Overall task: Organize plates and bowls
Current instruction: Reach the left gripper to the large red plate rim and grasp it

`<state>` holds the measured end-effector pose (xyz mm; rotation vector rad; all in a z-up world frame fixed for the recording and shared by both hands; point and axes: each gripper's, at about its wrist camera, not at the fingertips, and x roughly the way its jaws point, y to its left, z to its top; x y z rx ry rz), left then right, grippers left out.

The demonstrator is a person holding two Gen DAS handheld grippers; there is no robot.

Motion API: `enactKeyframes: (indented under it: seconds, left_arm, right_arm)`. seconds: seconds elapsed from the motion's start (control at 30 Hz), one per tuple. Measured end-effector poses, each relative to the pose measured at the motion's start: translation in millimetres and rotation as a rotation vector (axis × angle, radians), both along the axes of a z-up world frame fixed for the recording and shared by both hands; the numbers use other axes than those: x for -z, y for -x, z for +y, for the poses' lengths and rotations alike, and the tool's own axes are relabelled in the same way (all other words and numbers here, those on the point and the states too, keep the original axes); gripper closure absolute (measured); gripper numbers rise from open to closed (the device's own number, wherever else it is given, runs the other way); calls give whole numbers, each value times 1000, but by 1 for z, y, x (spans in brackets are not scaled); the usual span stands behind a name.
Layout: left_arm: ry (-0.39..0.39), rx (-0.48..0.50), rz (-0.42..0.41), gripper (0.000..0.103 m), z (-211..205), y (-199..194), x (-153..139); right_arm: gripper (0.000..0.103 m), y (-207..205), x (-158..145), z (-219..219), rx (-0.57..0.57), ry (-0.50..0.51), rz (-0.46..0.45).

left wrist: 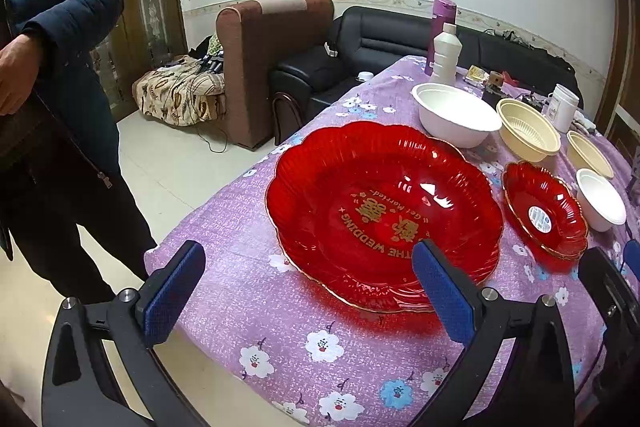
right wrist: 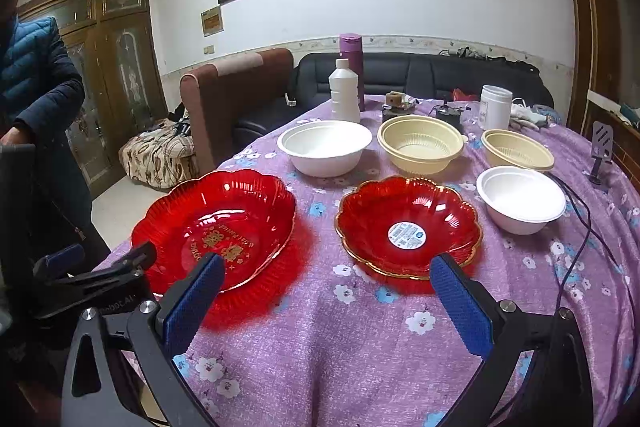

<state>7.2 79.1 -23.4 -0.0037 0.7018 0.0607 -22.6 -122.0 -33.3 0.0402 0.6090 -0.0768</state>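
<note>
A large red plate [left wrist: 380, 215] [right wrist: 216, 227] with gold lettering lies on the purple flowered tablecloth [left wrist: 320, 355] [right wrist: 340, 347], near its left edge. To its right sits a smaller red plate [left wrist: 544, 211] [right wrist: 408, 223] with a white sticker. Behind them stand a big white bowl [left wrist: 456, 115] [right wrist: 324, 147], two cream bowls [left wrist: 528, 131] [right wrist: 420, 145] [left wrist: 588, 155] [right wrist: 516, 149] and a small white bowl [left wrist: 600, 199] [right wrist: 520, 199]. My left gripper [left wrist: 308, 291] is open just short of the large plate. My right gripper [right wrist: 332, 299] is open, empty, in front of both plates.
At the table's far end stand a white bottle [right wrist: 344, 95], a purple flask [right wrist: 352, 67], a white jar [right wrist: 496, 107] and small clutter. A cable [right wrist: 576, 227] runs along the right side. A person in a blue jacket [left wrist: 60, 67] stands left of the table.
</note>
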Motion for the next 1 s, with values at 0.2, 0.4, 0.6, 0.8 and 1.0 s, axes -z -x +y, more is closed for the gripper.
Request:
enactKeyframes:
  seconds: [0.2,0.4,0.6,0.8,1.0]
  left_arm:
    - [-1,-15,6,0,3,-8,6]
    - [0,-34,17,0,10,-19,12]
    - [10,-55,39,0,23,-33,21]
    - [19,-62,63,0,31,-47,29]
    - [17,-67,72,0,38,-57,34]
  right_arm:
    - [1,-12,-1,9,-15,-2,-2]
    - [1,-31,4,16,-14,-39,24]
    - [1,-49,11,24,-15,-36,53]
    - [1,-65,20,28,-1,-28,82]
    - [1,-77,29,32,10,-33,114]
